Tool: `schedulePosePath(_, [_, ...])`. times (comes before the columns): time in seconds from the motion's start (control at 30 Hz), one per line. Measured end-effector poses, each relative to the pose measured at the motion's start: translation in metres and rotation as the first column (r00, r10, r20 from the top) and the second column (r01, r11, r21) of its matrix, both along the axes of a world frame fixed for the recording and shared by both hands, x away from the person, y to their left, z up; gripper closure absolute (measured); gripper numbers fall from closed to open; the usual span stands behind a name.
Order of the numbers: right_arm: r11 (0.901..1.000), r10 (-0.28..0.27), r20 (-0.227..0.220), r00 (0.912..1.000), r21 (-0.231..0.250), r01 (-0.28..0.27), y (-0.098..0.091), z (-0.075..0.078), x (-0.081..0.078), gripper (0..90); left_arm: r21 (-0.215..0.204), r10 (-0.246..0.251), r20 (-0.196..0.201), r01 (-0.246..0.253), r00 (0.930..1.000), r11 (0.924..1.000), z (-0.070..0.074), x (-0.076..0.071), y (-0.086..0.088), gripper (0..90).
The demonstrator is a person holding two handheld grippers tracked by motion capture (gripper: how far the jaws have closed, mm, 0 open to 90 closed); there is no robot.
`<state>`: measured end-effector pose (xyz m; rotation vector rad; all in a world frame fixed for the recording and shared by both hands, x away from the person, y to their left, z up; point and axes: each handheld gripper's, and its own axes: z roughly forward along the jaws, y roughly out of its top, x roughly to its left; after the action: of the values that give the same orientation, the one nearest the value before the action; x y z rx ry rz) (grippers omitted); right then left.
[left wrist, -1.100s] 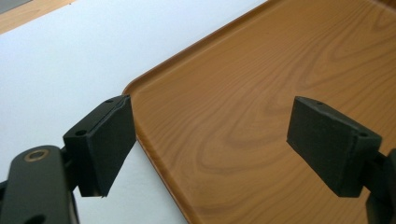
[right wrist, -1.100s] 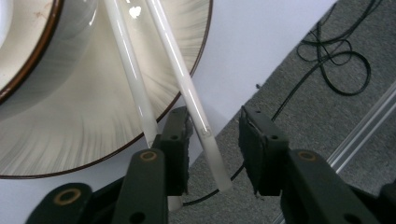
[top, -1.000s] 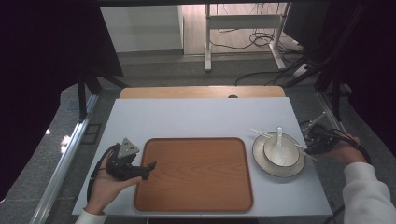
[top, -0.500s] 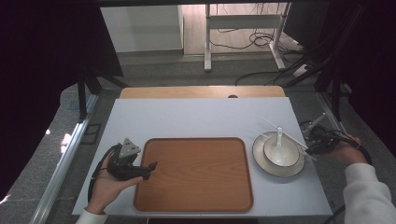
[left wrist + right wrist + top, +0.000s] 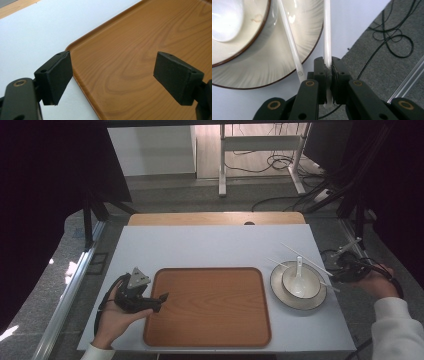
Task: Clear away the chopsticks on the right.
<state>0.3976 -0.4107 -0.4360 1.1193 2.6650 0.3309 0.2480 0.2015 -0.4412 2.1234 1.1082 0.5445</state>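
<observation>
In the right gripper view my right gripper (image 5: 328, 66) is shut on the near end of a white chopstick (image 5: 327, 32); its jaws have just been closing on it. That chopstick reaches out over the rim of a cream plate (image 5: 287, 62). A second chopstick (image 5: 289, 40) lies across the plate against a white bowl (image 5: 234, 25). From above, the right gripper (image 5: 336, 275) sits at the plate's (image 5: 280, 292) right edge, and the bowl (image 5: 290, 282) holds a white spoon (image 5: 299, 270). My left gripper (image 5: 161, 302) rests open at the left rim of the wooden tray (image 5: 207, 320). Nothing is between its pads (image 5: 58, 75).
The white table (image 5: 210, 247) ends close to the right of the plate, with grey floor and black cables (image 5: 392, 32) beyond. A wooden strip (image 5: 215, 218) runs along the far edge. The tray (image 5: 130, 50) has nothing on it.
</observation>
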Motion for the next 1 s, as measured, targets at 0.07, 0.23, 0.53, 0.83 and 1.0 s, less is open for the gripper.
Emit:
schedulePosePath(0.07, [0.9996, -0.016, 0.021, 0.9997, 0.025, 0.015, -0.001, 0.007, -0.004, 84.1, -0.002, 0.0, 0.0, 0.0, 1.0, 1.0, 0.0, 0.001, 0.001, 15.6])
schedulePosePath(0.23, [0.9929, -0.052, 0.103, 0.9933, 0.111, 0.041, 0.003, 0.029, -0.02, 84.1, -0.003, -0.01, -0.008, 0.01, 0.9999, 0.9999, -0.003, 0.001, 0.001, 15.6])
schedulePosePath(0.53, [0.9729, -0.045, 0.26, 0.9645, 0.231, -0.016, 0.035, 0.054, -0.071, 84.2, 0.002, -0.026, 0.011, 0.026, 0.9996, 0.9997, 0.003, -0.001, -0.002, 15.6])
schedulePosePath(0.83, [0.9661, -0.028, 0.271, 0.9622, 0.254, -0.044, 0.061, 0.054, -0.09, 84.2, 0.0, -0.018, 0.011, 0.018, 0.9998, 0.9998, 0.003, -0.001, -0.001, 15.6])
schedulePosePath(1.0, [0.9613, -0.025, 0.267, 0.9634, 0.271, -0.05, 0.068, 0.051, -0.092, 84.2, 0.001, -0.014, 0.004, 0.014, 0.9999, 0.9999, 0.001, -0.002, 0.0, 15.6])
